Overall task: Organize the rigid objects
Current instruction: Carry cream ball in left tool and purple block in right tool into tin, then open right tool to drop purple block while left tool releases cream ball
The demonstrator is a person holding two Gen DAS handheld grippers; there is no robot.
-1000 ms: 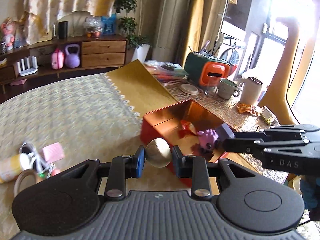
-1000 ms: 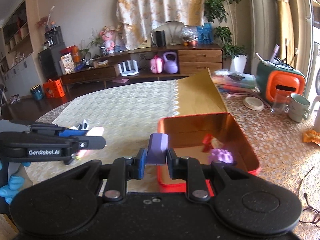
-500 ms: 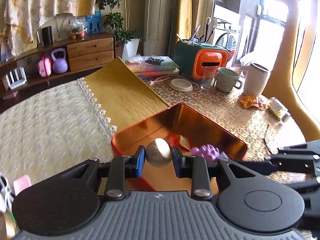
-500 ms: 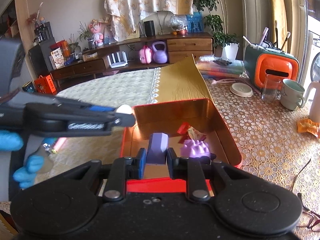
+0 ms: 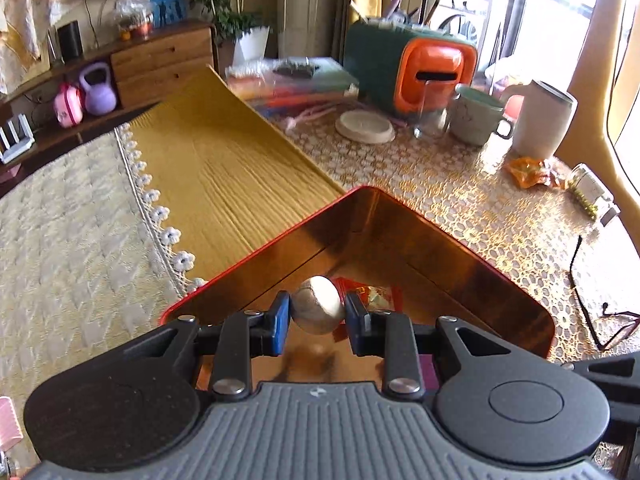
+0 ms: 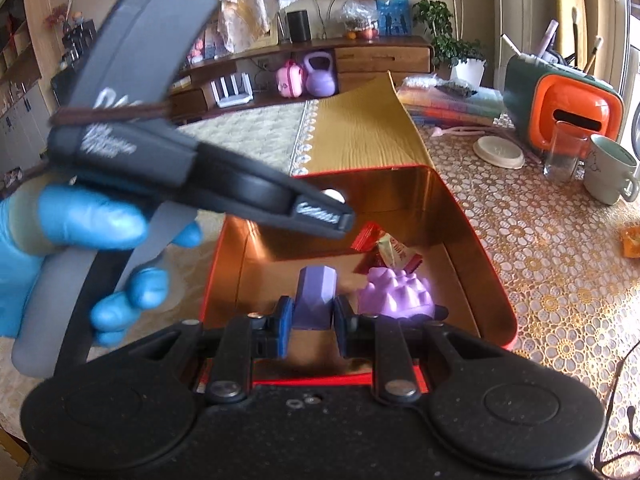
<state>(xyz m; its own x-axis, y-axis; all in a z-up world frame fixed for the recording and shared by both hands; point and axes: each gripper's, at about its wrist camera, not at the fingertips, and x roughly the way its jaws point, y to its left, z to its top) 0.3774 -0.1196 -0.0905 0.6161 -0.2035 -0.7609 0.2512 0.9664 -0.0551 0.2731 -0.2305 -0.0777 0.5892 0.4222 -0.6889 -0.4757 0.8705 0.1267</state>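
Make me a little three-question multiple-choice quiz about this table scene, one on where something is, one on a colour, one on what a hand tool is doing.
1. Where does the spiky purple toy lie?
A. on the lace tablecloth
B. inside the red metal tin
C. on the sideboard

2. What colour is the faceted block held in the right gripper?
A. violet
B. green
C. yellow

3. What is the left gripper doing?
A. standing open and empty
B. gripping a mug handle
C. clamped on a pale round ball

Answers:
1 B, since the toy rests on the tin's coppery floor beside a red-and-white candy wrapper.
2 A, since the block between the pads is plainly violet.
3 C, since both pads press the ball's sides above the tin.
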